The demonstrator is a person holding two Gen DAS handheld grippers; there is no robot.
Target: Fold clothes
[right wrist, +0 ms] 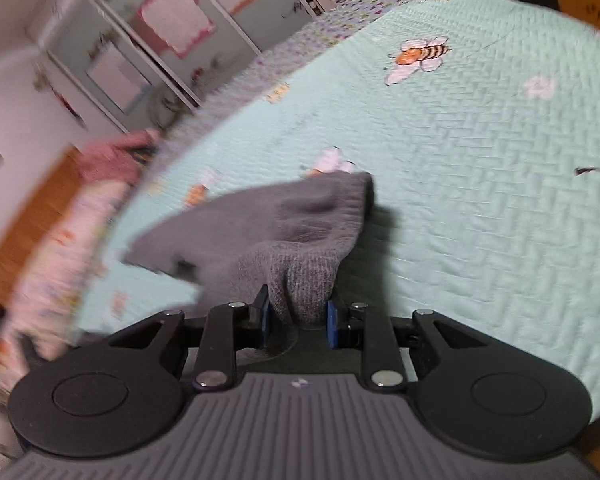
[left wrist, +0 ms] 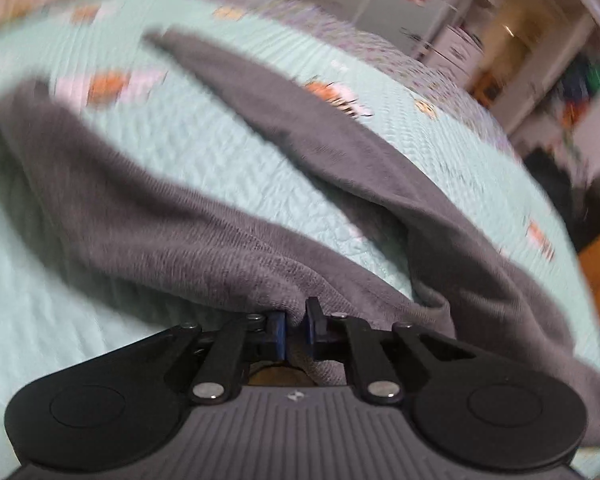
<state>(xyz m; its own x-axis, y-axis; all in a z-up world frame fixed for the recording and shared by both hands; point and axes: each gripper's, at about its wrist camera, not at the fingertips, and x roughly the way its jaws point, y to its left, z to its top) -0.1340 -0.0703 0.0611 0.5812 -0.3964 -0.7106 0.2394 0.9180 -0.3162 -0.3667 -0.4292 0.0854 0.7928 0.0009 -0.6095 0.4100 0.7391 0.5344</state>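
We see the left tool clamped on a fold of the grey garment, which trails across the mint quilt on the bed. Our right tool pinches another bunched part of it.

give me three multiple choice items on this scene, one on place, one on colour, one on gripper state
1. Where does the garment lie?
A. on a quilted bedspread
B. on a wooden floor
C. in a basket

2. What colour is the garment?
A. red
B. grey
C. white

3. How is the left gripper?
A. open, nothing between its fingers
B. shut on the garment
C. holding a hanger

Key:
1 A, the mint bedspread with bee prints lies under it.
2 B, the knit is grey in both views.
3 B, its blue pads pinch a fold of cloth.
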